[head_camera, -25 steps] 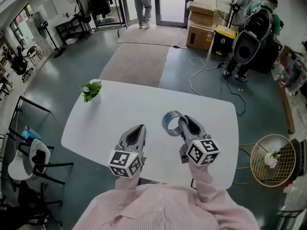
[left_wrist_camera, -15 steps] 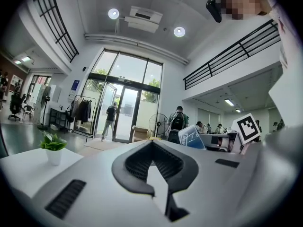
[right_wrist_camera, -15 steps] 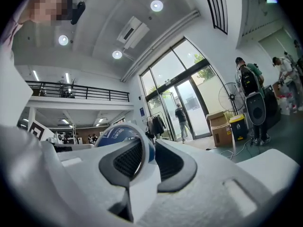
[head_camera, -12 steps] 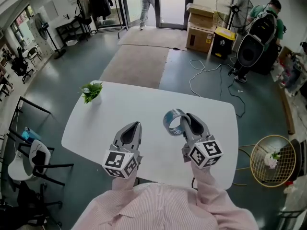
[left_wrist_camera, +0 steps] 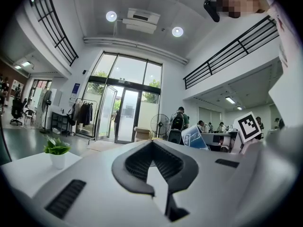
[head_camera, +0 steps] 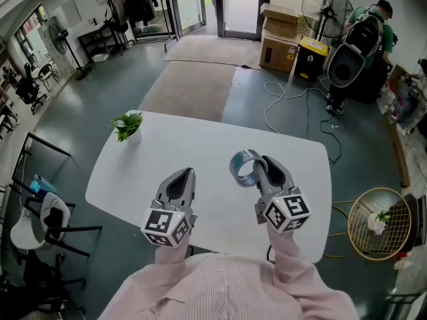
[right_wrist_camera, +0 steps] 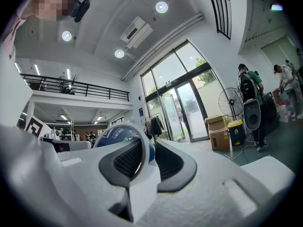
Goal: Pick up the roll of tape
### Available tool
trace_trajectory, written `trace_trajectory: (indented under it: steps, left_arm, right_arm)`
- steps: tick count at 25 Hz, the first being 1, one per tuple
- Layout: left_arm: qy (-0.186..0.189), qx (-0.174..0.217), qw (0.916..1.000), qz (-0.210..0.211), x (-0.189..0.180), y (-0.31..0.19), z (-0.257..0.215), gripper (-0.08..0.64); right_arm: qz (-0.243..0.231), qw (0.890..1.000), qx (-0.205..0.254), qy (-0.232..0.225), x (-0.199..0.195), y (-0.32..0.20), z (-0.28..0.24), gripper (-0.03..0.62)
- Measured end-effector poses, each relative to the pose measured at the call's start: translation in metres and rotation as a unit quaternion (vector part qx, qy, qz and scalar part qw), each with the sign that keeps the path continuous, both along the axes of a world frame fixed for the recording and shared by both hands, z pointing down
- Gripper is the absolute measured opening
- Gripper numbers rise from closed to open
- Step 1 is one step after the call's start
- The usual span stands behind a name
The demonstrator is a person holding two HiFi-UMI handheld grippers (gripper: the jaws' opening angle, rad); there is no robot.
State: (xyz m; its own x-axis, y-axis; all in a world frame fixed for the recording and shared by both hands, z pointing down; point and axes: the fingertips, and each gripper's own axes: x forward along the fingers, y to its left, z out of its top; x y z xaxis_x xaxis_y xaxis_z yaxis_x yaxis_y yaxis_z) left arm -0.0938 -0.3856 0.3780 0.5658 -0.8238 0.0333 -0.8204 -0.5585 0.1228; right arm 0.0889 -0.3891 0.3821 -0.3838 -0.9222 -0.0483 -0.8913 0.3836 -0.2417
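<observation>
Well, the biggest thing before me is the white table, standing on a grey-green floor with a long pale rug running away from it toward the glass doors. Beyond the rug's right side sits a stack of cardboard boxes, and next to them a standing fan. My two sleeves, in pink stripes, reach out over the table's near edge, each ending in a grey tool with its marker cube.

My right gripper is over the right half of the table and is clenched on the roll of tape. Its own view shows the roll's band pinched between the two dark pads, one pad inside the hole and the other against the outside. The roll is blue with a pale rim and stands on edge, sticking out to the left of the jaws, toward my other tool.

My left gripper hangs over the table's near middle, well apart from the roll, its jaws pressed together at the tips with nothing between them.

Smallest of all, a little green plant in a white pot stands at the table's far left corner
</observation>
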Motion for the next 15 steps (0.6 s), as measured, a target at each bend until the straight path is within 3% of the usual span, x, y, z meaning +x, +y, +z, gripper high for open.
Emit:
trace_trajectory:
  steps: [15]
  left_arm:
    - [-0.003,-0.01,0.9999,-0.006,-0.0078,-0.0047,0.0058,0.0]
  right_arm:
    - [0.007,1.0,-0.006,0.007,-0.0006,-0.0031,0.0033,0.084]
